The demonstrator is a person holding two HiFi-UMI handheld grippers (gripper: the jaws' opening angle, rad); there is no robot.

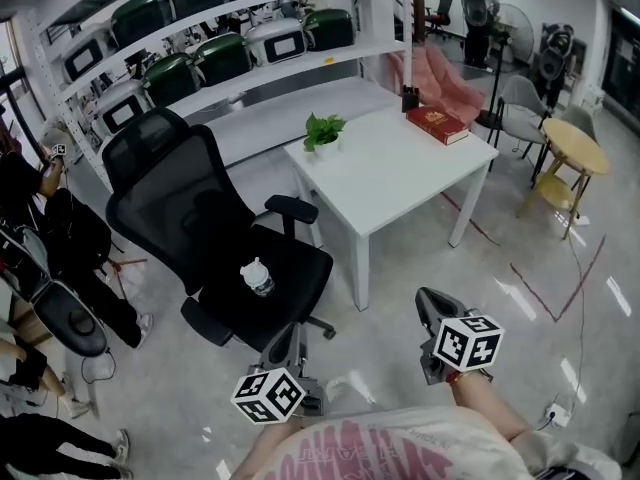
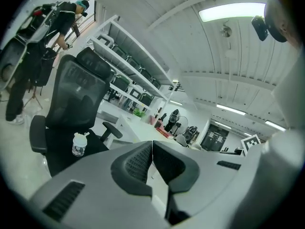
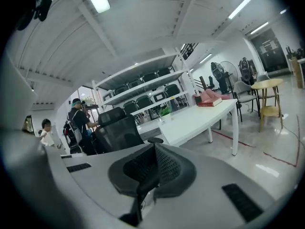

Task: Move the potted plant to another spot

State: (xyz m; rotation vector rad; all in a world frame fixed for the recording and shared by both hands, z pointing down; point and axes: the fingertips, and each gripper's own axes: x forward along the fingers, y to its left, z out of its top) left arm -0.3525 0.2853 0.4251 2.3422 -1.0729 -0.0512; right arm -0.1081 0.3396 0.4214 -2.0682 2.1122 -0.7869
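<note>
Your left gripper [image 1: 283,341] and your right gripper [image 1: 432,306] both have their jaws pressed together with nothing between them, and they sit low in the head view, near the bottom edge. I judge the task is only at its first step, the approach. The potted plant [image 1: 323,133] stands upright in the upper middle of the frame, on the upper-left corner of the white table [image 1: 400,173], well apart from both grippers. A black office chair [image 1: 190,218] with a bottle [image 1: 257,276] on its seat stands at the left. Next you need to come close to the table, open one gripper's jaws and set them around the pot.
</note>
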